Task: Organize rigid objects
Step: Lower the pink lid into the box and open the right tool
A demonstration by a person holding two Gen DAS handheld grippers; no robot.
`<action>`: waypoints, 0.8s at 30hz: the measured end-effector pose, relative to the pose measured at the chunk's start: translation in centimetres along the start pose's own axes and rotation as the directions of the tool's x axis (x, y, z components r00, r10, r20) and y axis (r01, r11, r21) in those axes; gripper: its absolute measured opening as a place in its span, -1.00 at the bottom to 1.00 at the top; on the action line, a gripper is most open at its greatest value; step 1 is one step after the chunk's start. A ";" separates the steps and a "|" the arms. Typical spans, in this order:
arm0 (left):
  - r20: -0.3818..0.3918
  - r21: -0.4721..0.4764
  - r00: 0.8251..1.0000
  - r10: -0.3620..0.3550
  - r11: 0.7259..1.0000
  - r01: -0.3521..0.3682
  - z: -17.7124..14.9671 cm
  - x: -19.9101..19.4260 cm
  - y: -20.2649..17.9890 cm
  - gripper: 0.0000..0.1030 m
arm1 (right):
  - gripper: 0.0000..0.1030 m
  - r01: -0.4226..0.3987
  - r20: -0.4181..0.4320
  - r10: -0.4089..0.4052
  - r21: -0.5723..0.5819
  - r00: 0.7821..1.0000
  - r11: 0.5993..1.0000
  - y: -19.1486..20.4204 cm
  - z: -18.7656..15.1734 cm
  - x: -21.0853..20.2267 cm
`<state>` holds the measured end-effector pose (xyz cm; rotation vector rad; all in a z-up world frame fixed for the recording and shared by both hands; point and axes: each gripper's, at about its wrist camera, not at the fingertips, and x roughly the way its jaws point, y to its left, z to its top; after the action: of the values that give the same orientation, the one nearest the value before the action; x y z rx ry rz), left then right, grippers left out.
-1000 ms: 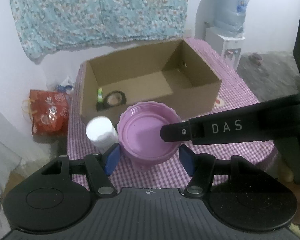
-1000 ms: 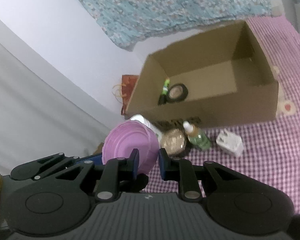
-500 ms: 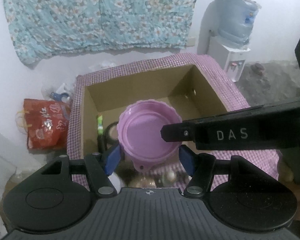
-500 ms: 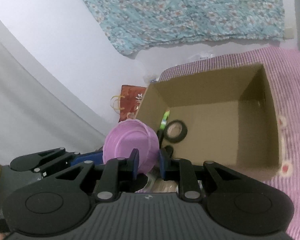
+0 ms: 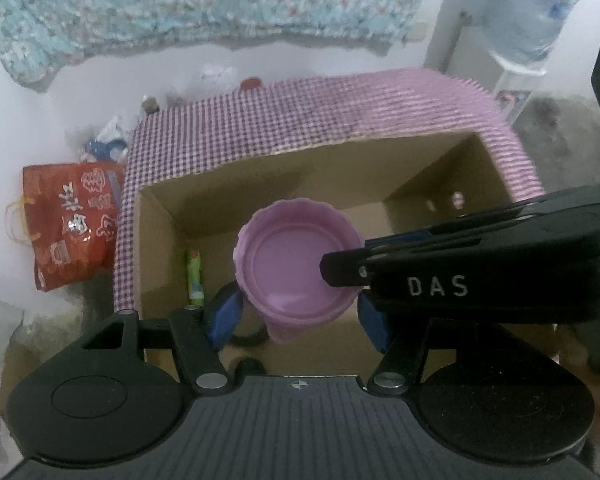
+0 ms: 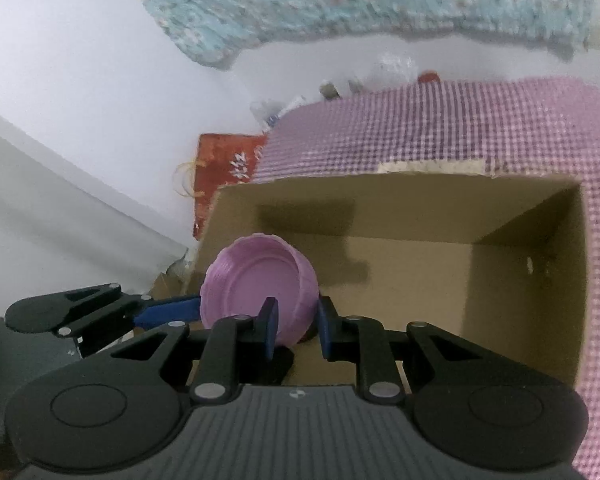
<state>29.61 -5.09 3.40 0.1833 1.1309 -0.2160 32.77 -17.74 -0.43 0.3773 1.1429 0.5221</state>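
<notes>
The right hand-held gripper (image 6: 294, 330) is pinching the purple bowl (image 5: 296, 268) over the cardboard box (image 6: 420, 280); the left hand-held gripper (image 5: 300, 318) is cradling it between spread jaws.

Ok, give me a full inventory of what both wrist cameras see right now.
purple bowl: 1, held over the box's near left part.
cardboard box: 1, brown, open-topped, on the table.
green tube: 1, on the box floor by the left wall.
black ring: 1, partly hidden under the bowl; cannot tell what it is.
checked tablecloth: 1, purple and white, under the box.
red bag: 1, on the floor left of the table.
floral cloth: 1, teal, on the back wall.
water jug: 1, blurred, top right.
left gripper: blue pads either side of the bowl.
right gripper: shut on the bowl's rim.
</notes>
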 end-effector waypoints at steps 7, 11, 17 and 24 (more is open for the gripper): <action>-0.087 -0.016 0.995 0.044 0.999 -0.045 2.0 4.4 0.3 0.22 | -0.55 0.006 -0.080 -0.002 0.048 0.997 0.999 -3.0 2.4 5.1; -0.134 -0.053 0.990 0.037 0.998 -0.045 2.8 6.6 0.9 0.22 | -0.55 0.021 -0.102 -0.015 0.063 0.995 0.998 -3.9 2.8 7.2; -0.176 -0.148 0.984 0.001 0.989 -0.027 2.9 8.7 1.8 0.22 | -0.54 0.033 -0.110 -0.022 0.100 0.994 0.994 -5.3 2.7 9.2; -0.179 -0.154 0.984 -0.005 0.988 -0.023 2.6 8.3 1.8 0.24 | -0.52 0.032 -0.096 -0.019 0.130 0.995 0.991 -6.3 2.5 8.5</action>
<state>35.77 -4.68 -2.97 0.0702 1.3199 -0.1039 39.01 -18.07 -9.32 0.4552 1.2764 0.4468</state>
